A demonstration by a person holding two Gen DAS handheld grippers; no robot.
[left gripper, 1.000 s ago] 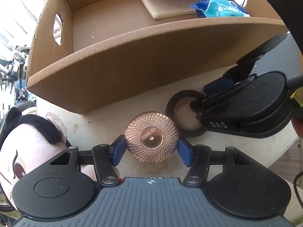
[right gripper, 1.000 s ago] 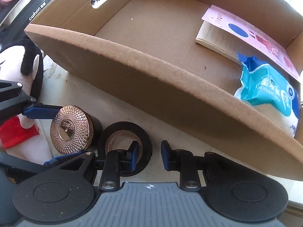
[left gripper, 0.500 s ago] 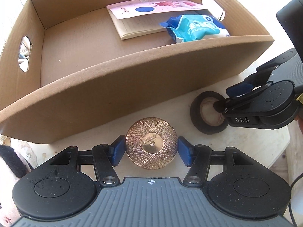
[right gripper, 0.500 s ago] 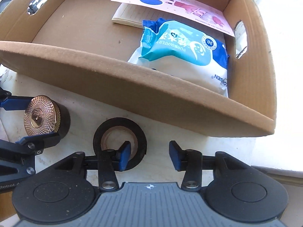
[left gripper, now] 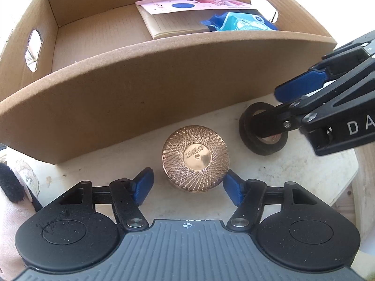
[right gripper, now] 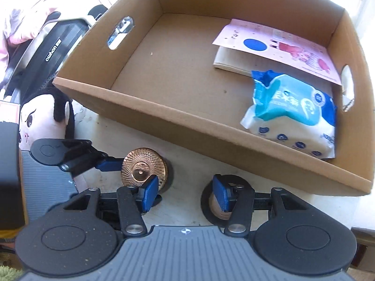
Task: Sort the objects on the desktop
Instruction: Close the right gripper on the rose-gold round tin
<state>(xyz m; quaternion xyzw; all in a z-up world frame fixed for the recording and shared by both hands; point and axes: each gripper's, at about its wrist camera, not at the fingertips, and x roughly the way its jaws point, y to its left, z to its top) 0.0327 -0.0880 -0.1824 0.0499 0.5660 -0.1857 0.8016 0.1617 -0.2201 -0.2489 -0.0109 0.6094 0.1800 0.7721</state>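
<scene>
A copper-lidded round jar (left gripper: 195, 158) stands on the pale table just in front of the cardboard box (left gripper: 117, 98). My left gripper (left gripper: 188, 185) straddles it, its jaws opening, with thin gaps between the blue pads and the jar. A black tape roll (left gripper: 257, 148) lies to the jar's right. My right gripper (left gripper: 269, 105) hangs over it, open, one finger reaching into the roll's hole and the other outside and well clear. From the right wrist, the roll (right gripper: 205, 201) is mostly hidden behind the right finger (right gripper: 221, 195), with the jar (right gripper: 143, 171) to the left.
Inside the box lie a notebook with a pink sheet (left gripper: 168, 23) and a blue wipes pack (right gripper: 293, 110) at the right; its left half is bare. A plush toy (right gripper: 39, 121) sits at the table's left. The table edge (left gripper: 351, 175) is close on the right.
The left pads, which were clamped on the jar, have spread off it. The right jaws have widened and that gripper has lifted and shifted so the roll now sits under its right finger.
</scene>
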